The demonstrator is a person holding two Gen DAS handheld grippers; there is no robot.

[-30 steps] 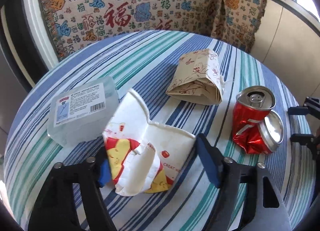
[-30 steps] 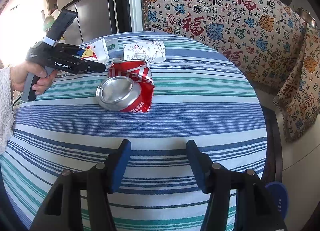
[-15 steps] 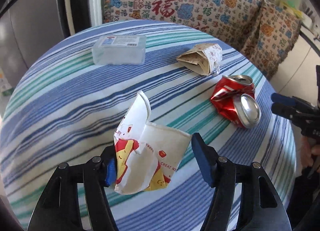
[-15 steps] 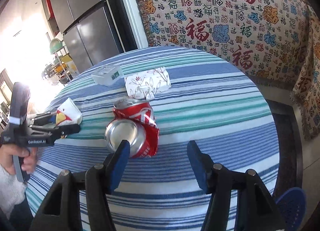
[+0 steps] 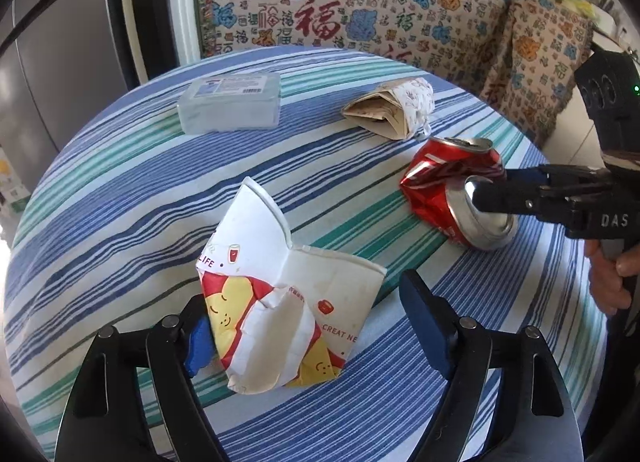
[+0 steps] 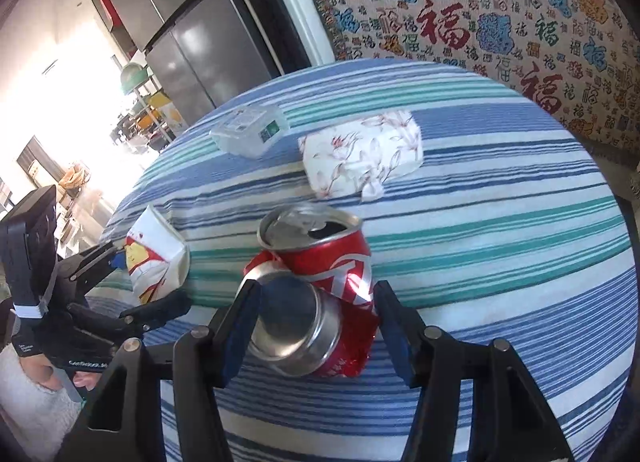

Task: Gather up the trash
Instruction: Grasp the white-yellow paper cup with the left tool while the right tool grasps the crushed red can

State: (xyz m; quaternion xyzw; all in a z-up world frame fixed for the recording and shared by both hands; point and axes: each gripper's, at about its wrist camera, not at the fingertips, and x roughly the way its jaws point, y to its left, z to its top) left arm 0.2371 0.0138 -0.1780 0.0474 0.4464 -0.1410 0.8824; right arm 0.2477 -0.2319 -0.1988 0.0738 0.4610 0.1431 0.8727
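Note:
A crushed white paper cup with red and yellow print sits between the jaws of my left gripper, lifted above the striped tablecloth; the left pad touches it, the right jaw stands apart. It also shows in the right wrist view. A crushed red soda can lies on the table between the open jaws of my right gripper, which straddles its base. The can and the right gripper's fingers show in the left wrist view.
A clear plastic box and a folded floral paper packet lie farther back on the round table. A patterned sofa cover lies behind the table. A grey fridge stands at the left.
My left gripper has lifted the paper cup off the table and pulled back. My right gripper has moved forward until its jaws straddle the red can.

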